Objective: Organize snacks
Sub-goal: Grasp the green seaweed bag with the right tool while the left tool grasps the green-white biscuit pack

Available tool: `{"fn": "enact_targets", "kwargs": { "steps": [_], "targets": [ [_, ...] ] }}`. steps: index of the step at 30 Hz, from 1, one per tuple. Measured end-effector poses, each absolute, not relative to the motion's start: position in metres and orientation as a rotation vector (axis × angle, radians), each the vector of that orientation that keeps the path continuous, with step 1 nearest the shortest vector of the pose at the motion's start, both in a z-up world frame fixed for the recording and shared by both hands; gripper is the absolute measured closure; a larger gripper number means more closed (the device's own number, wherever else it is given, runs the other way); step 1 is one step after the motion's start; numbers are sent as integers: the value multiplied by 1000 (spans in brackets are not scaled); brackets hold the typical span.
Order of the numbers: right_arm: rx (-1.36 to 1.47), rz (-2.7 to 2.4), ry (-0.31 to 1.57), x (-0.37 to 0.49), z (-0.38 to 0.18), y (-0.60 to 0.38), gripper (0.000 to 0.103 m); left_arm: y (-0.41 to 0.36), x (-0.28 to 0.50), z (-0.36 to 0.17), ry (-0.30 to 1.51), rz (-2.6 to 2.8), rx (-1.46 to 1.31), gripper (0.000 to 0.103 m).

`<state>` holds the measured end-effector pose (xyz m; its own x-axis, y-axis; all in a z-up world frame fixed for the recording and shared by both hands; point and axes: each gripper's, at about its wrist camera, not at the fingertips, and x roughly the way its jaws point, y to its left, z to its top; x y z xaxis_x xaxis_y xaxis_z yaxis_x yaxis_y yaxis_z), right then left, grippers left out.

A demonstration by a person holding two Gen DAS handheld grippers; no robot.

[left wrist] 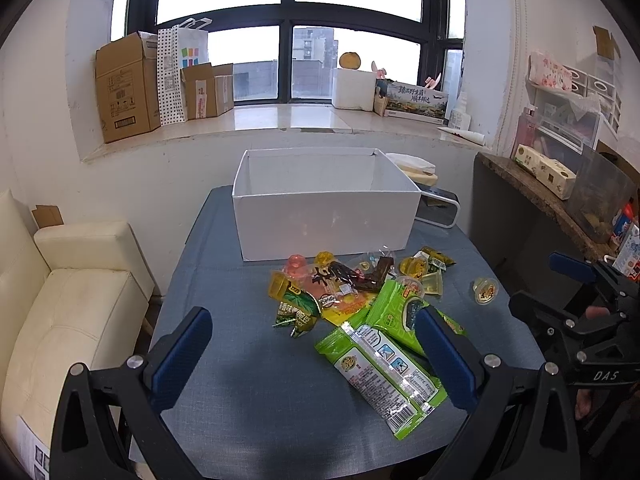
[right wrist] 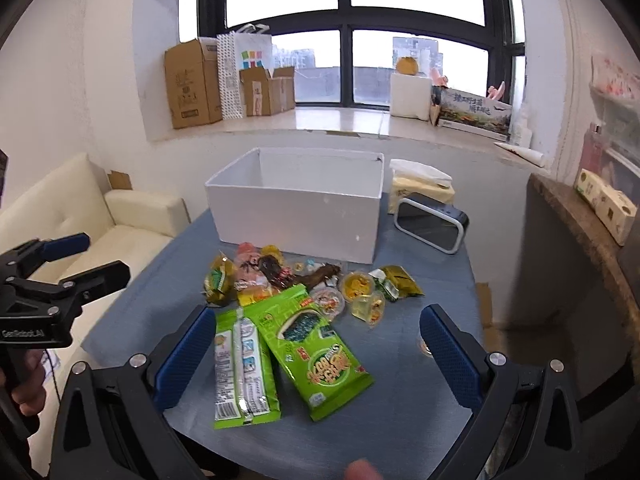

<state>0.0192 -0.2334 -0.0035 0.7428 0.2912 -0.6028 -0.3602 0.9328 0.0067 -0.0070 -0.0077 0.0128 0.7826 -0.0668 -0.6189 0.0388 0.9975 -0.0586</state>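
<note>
A pile of snacks lies on the blue-grey table, in front of an open white box. Two green packets lie nearest me; jelly cups, a dark brown packet and small yellow-green packets lie behind. One jelly cup sits apart at the right. My left gripper is open and empty above the near table. In the right wrist view the white box, the snack pile and the green packets show. My right gripper is open and empty above them.
A dark clock-like device and a tissue pack stand right of the box. A cream sofa is on the left, a dark side table on the right. Cardboard boxes line the windowsill.
</note>
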Motion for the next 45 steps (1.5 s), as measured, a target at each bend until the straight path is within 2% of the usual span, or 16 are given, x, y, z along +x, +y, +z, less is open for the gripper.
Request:
{"fn": "enact_targets", "kwargs": {
  "steps": [5,12,20,24,25,26,27,33,45],
  "targets": [
    [-205,324,629,28,-24,-241,0,-6,-8,12,670,-58,-48,0],
    [-234,451,799,72,-86,-241,0,-6,-9,5,687,-48,-44,0],
    [-207,606,870,111,-118,-226,0,1,-8,-5,713,-18,-40,0],
    [-288,623,916,117,-137,-210,0,0,-6,-13,733,-15,-41,0],
    [-309,619,919,118,-142,-206,4,0,-6,-15,738,-16,-41,0],
    [-328,619,923,118,-147,-204,20,-1,-5,-18,745,-18,-41,0],
    [-332,620,939,119,-150,-203,26,-2,-4,-20,750,-19,-40,0],
    [-319,611,922,115,-144,-214,30,-13,4,-39,796,-55,-52,0],
    [-167,456,730,53,-75,-284,30,-46,49,-113,1031,158,-233,0]
  ]
}}
